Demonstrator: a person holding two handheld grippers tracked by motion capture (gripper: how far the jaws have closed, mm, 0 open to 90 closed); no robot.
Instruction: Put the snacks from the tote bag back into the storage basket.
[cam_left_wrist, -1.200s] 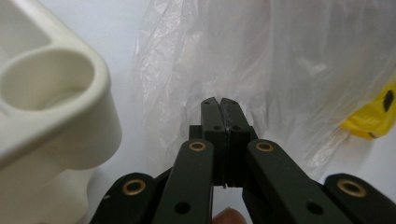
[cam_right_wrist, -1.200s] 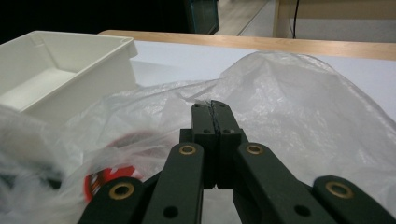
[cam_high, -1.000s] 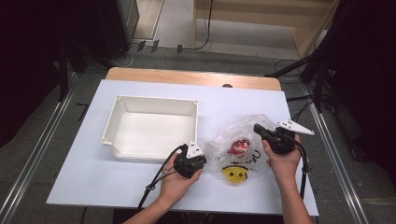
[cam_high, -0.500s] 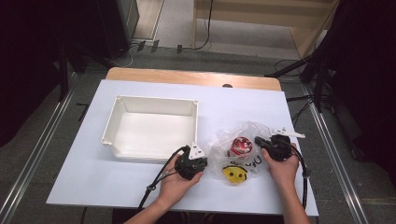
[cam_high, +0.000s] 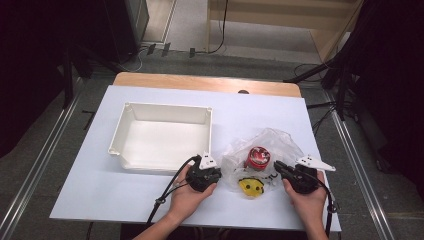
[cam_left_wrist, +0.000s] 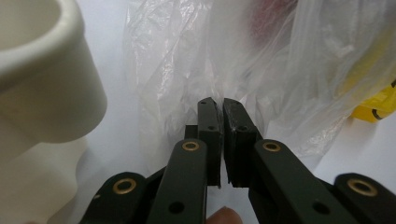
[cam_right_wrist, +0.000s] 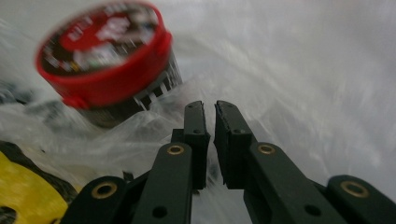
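Note:
A clear plastic bag lies on the white table and holds a red-lidded can and a yellow smiley-face item. My left gripper rests at the bag's left edge. In the left gripper view it is shut, tips against the crumpled bag; I cannot tell whether film is caught. My right gripper sits low at the bag's near right side. Its jaws have just been opening and stand a narrow slit apart, with nothing pressed between them. The can is just beyond, the yellow item lower left.
A white open tray stands left of the bag, its rounded corner close beside my left gripper. A wooden board edges the table's far side. Dark stands and cables crowd the floor to the right.
My right gripper has come down from above the bag's right side to its near right edge. The left hand has stayed put.

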